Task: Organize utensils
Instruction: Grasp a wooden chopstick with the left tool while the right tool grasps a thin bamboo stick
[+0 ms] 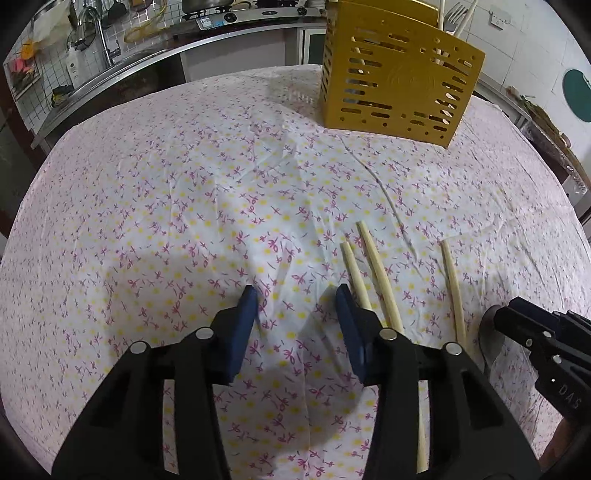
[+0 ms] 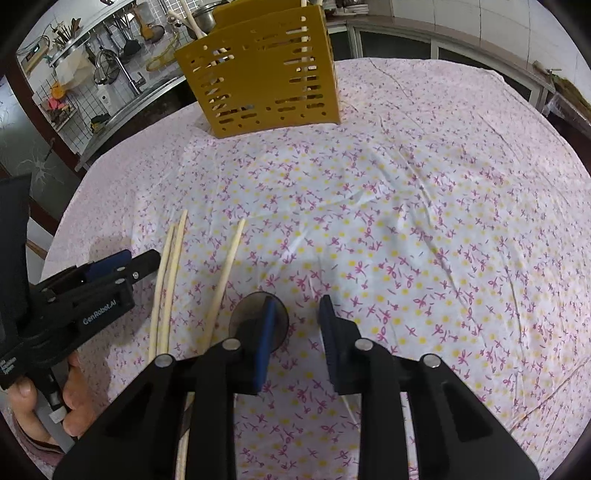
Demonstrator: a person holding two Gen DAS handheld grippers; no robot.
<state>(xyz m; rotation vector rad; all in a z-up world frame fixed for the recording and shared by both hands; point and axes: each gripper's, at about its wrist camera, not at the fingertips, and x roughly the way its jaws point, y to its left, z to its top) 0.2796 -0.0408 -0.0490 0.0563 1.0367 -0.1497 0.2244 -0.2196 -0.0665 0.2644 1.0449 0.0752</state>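
A yellow slotted utensil holder (image 1: 399, 81) stands at the far side of the floral tablecloth; it also shows in the right wrist view (image 2: 266, 77), with a fork (image 1: 452, 16) and chopsticks in it. Three pale chopsticks (image 1: 376, 273) lie on the cloth, also in the right wrist view (image 2: 171, 280). My left gripper (image 1: 295, 314) is open and empty, just left of the chopsticks. My right gripper (image 2: 295, 325) is open and empty; a round grey spoon bowl (image 2: 258, 317) lies behind its left finger. The spoon's bowl also peeks out in the left wrist view (image 1: 489, 339).
The table wears a white floral tablecloth (image 1: 184, 221). Behind it runs a kitchen counter with a sink and tap (image 1: 96, 33) and a stove (image 1: 236, 14). A rack of hanging utensils (image 2: 110, 40) is at the back left.
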